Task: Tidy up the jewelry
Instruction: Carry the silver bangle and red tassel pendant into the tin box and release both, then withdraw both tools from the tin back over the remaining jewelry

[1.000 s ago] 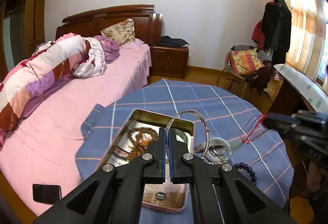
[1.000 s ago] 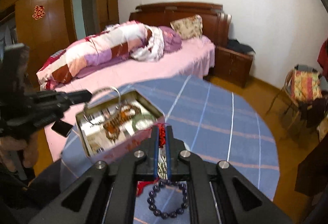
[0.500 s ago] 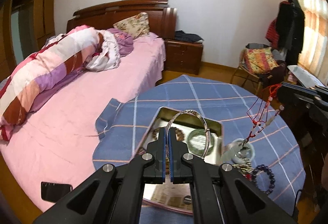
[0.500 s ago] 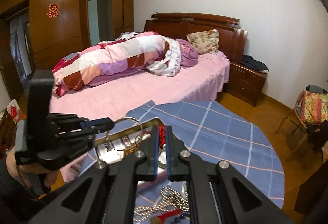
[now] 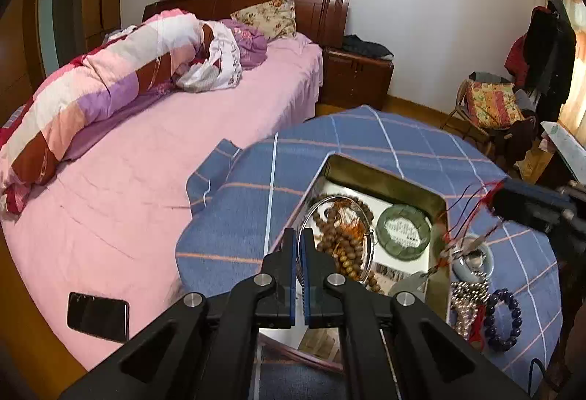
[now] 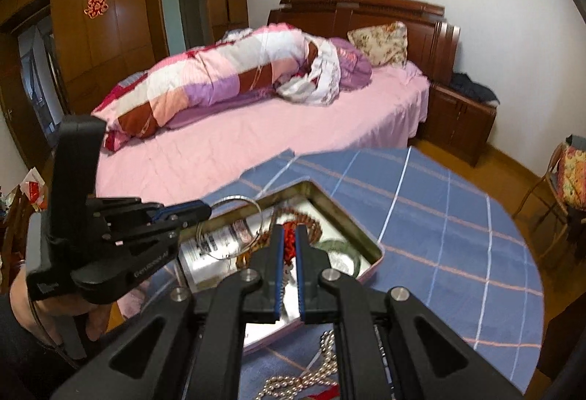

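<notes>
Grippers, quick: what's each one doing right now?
Left gripper: shut on the silver bangle.
Right gripper: shut on the red cord.

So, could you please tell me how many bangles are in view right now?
2. A thin silver bangle is clamped in the left hand-held gripper above the tin; a green bangle lies inside the tin. Others may be hidden under the beads.
</notes>
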### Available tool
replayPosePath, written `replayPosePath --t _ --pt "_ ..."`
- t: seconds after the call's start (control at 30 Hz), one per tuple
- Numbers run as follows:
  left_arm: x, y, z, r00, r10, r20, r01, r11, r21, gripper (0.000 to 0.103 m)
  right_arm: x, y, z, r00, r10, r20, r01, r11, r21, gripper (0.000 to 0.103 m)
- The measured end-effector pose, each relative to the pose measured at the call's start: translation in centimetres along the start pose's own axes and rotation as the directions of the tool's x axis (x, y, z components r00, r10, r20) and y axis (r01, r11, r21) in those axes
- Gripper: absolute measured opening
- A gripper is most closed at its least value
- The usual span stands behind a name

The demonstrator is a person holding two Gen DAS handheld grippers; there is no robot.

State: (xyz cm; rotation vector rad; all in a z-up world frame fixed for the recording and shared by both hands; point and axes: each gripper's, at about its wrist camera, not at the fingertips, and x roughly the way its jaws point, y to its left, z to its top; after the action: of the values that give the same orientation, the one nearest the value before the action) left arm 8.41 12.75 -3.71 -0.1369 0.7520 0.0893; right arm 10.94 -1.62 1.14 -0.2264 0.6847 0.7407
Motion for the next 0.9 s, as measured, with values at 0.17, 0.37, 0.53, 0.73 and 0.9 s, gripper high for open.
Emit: replayPosePath --t 0.17,0.37,0.53,0.73,0.9 --pt "0.6 -0.2 -0.6 1.0 0.013 -0.02 -0.013 1.0 0.007 0.001 1.6 -0.3 -1.5 0.998 -0.004 -0.058 0.004 1.0 0.015 0.008" --pt "0.8 -0.4 -1.2 0.999 0.022 -0.025 -0.022 0.999 0.023 0.001 2.8 -0.7 -2.7 0.995 -0.014 -0.103 0.017 1.0 0.022 0.01" --pt "0.8 -0.3 -1.4 0.999 0.011 -0.039 -0.011 1.0 -0.005 0.002 2.7 -0.9 -3.3 0.995 -0.001 -0.103 0.005 0.999 0.037 0.039" --pt "-0.1 -0.8 -1.5 1.0 0.011 -0.027 -0.012 1.0 -0.019 0.033 1.1 -1.7 -3.8 0.997 -0.034 -0.064 0.038 0.998 0.055 0.057" --pt "-1.8 -1.4 -1.3 0.999 0.014 0.048 -0.013 1.0 -0.02 0.072 -1.2 -3.4 -5.0 0.995 -0.089 -0.037 0.091 0.993 0.072 0.068"
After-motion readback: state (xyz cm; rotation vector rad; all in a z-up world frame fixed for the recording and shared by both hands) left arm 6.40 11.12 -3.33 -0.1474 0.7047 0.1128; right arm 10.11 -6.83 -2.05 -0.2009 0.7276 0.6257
